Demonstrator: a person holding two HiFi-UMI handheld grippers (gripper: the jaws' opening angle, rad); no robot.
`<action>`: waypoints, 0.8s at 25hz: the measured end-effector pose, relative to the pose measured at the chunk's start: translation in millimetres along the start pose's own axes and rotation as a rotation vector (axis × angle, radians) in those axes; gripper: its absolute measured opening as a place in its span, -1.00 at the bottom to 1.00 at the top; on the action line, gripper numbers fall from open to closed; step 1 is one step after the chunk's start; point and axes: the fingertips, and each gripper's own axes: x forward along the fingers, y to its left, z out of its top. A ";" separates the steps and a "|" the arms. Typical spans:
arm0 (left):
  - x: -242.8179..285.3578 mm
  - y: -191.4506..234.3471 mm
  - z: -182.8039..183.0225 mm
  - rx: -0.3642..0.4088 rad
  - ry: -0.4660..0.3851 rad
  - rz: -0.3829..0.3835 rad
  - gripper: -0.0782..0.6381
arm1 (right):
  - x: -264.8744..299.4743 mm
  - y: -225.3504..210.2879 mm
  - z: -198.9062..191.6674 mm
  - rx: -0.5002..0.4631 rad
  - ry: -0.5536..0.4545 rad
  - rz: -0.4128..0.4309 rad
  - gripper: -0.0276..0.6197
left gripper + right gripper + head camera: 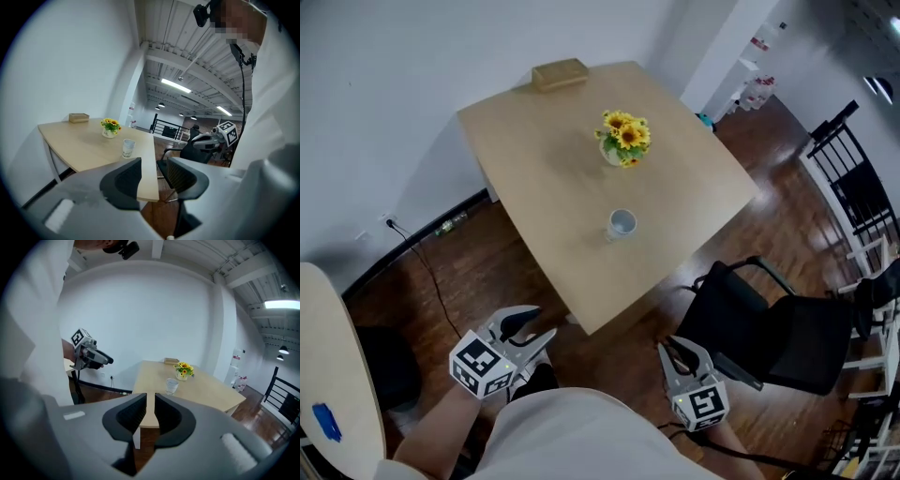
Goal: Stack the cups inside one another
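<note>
One clear cup (622,223) stands upright on the light wooden table (544,178), near its front edge; no other cup is visible. The left gripper view shows the cup (128,147) far ahead, and so does the right gripper view, where the cup (172,386) stands before the flowers. My left gripper (534,325) hangs over the floor short of the table, open and empty (154,171). My right gripper (680,349) is level with it to the right, jaws drawn to a thin slit (150,401), holding nothing. Both are well away from the cup.
A vase of yellow flowers (623,139) and a small brown box (560,73) sit farther back on the table. A black chair (769,328) stands at the table's right corner. A round tabletop (328,375) is at my left, and a cable (431,272) crosses the floor.
</note>
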 end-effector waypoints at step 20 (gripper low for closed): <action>28.7 -241.5 -52.2 0.052 0.053 -0.009 -0.31 | -193.2 10.5 -89.4 0.058 -0.115 -0.050 -0.88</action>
